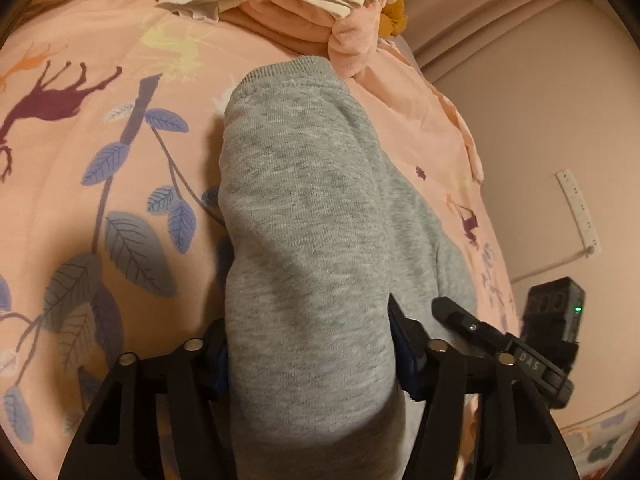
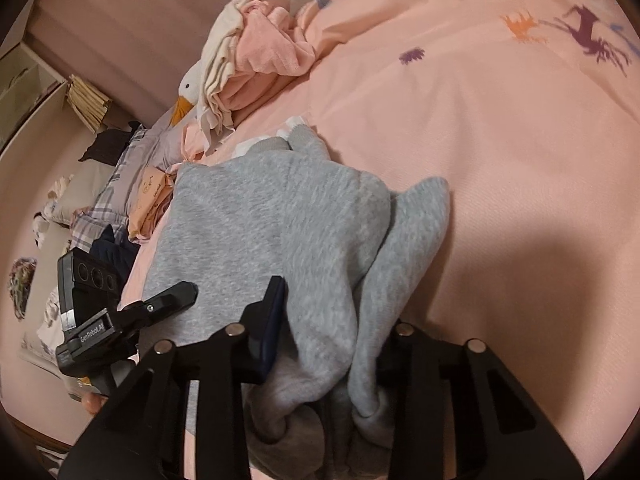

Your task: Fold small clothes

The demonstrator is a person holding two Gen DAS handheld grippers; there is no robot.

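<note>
Both jaws clamped on my grey garment, left gripper pinching a thick fold, right gripper bunching another edge, garment draped across the pink bedsheet, folded clothes pile beyond.

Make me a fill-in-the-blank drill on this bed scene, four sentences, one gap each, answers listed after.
1. The garment between the fingers of the left gripper is ____ in colour.
2. The right gripper has the same garment bunched between its ____.
3. The bedspread under the garment is mainly ____, printed with leaves and deer.
4. In the right wrist view, the stuffed toy beside the clothes pile has an ____ beak.

Missing words: grey; fingers; pink; orange
</note>
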